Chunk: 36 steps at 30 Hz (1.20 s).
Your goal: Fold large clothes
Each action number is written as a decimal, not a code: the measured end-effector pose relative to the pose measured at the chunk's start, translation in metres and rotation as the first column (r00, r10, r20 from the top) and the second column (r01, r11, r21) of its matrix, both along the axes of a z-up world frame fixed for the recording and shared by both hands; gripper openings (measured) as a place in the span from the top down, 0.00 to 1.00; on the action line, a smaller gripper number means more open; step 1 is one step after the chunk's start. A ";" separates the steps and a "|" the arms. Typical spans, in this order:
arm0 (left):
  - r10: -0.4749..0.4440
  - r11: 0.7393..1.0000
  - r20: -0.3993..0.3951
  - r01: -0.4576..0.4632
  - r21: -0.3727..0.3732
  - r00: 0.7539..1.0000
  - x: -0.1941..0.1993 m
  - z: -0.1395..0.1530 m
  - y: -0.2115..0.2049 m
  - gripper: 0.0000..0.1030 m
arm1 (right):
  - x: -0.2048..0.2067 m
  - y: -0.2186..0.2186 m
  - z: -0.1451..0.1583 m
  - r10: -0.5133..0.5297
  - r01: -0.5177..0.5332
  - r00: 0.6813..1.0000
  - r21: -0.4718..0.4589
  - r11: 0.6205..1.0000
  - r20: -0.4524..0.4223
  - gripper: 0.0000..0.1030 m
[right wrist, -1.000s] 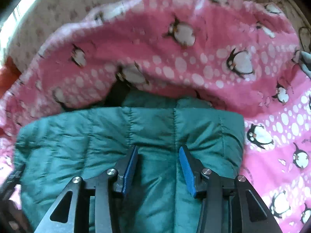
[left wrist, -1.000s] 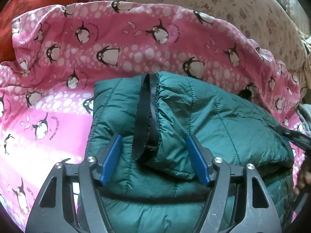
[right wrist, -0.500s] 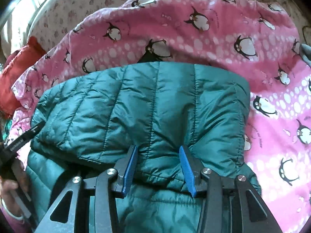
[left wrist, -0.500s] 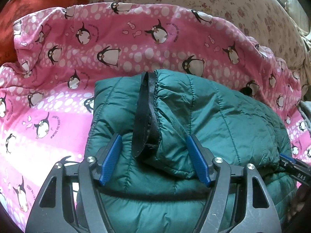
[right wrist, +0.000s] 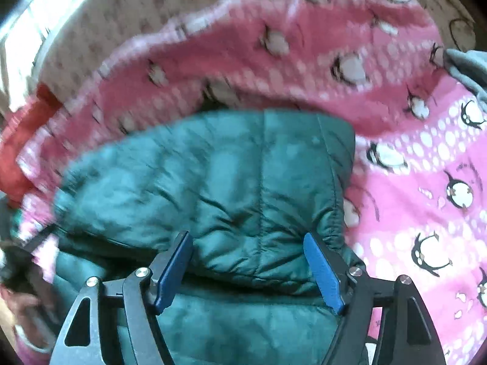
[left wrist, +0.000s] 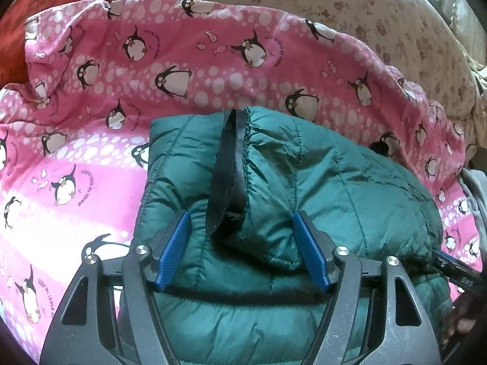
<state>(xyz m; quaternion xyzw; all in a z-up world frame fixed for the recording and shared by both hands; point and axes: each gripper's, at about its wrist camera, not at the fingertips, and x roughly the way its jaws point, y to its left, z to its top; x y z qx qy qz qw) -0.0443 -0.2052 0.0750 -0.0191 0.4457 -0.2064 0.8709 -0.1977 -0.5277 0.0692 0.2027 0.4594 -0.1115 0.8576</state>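
While the folded jacket (left wrist: 304,188) lay on the penguin blanket (left wrist: 121,76), both jaws stood wide, the right having just let go; the puffy top flap could spring open.

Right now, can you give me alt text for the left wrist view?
A folded green puffer jacket lies on a pink penguin blanket, its black-lined edge facing up. The left gripper is open over the jacket's near fold.

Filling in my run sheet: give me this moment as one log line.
step: fold laid down | jacket: folded on blanket | left claw: open over jacket | right claw: just opened, jacket edge between jaws
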 end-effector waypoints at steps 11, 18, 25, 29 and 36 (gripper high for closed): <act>-0.011 1.000 -0.018 0.012 0.029 1.000 -0.057 0.026 0.056 0.32 | -0.053 0.019 0.057 0.045 -0.044 0.996 -0.014 0.999 0.071 0.29; -0.013 0.998 0.000 0.013 0.054 1.000 -0.115 0.025 0.101 0.32 | -0.110 0.042 0.072 0.108 -0.109 0.991 0.004 0.994 0.078 0.29; 0.012 0.999 -0.047 -0.011 0.034 0.999 -0.137 0.012 0.128 0.32 | -0.133 0.070 0.063 0.124 -0.128 0.989 0.041 0.991 0.083 0.29; 0.004 1.000 -0.050 -0.004 0.003 0.999 -0.150 0.016 0.141 0.32 | -0.146 0.089 0.062 0.144 -0.146 0.987 0.030 0.989 0.072 0.29; -0.019 0.998 -0.117 0.011 -0.068 0.993 -0.172 0.014 0.168 0.32 | -0.190 0.102 0.057 0.168 -0.168 0.986 0.005 0.986 0.017 0.29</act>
